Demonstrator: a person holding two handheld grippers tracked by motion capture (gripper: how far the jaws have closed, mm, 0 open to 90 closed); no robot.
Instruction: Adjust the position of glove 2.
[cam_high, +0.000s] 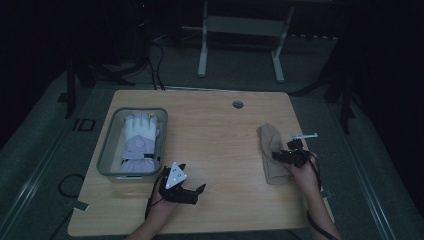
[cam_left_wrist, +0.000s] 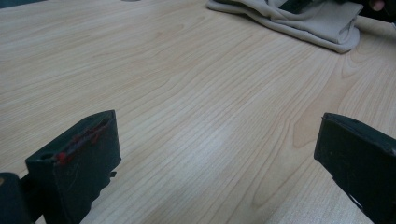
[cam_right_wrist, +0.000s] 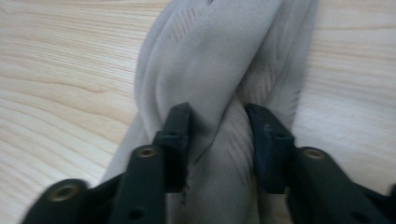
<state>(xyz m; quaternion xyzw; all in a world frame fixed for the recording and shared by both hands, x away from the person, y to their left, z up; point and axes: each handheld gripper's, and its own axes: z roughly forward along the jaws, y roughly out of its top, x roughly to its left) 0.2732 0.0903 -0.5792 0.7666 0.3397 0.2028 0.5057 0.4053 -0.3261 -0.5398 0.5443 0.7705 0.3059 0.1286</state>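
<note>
The right tongs are pinching a fold of the beige glove lying at the bench's right side, seemingly to lift it. The left tongs are waiting spread wide and empty beside the grey bin, where a white glove is already lying.

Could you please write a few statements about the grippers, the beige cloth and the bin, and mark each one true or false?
1. The right gripper has its jaws closed on a fold of the beige cloth. True.
2. The left gripper holds a corner of the cloth. False: its jaws stand wide apart over the bare table, with the cloth farther off.
3. A white and lilac glove lies in the grey bin. True.
4. The bin stands on the table's right side, beside the cloth. False: it stands at the left side, and the cloth lies at the right.
</note>
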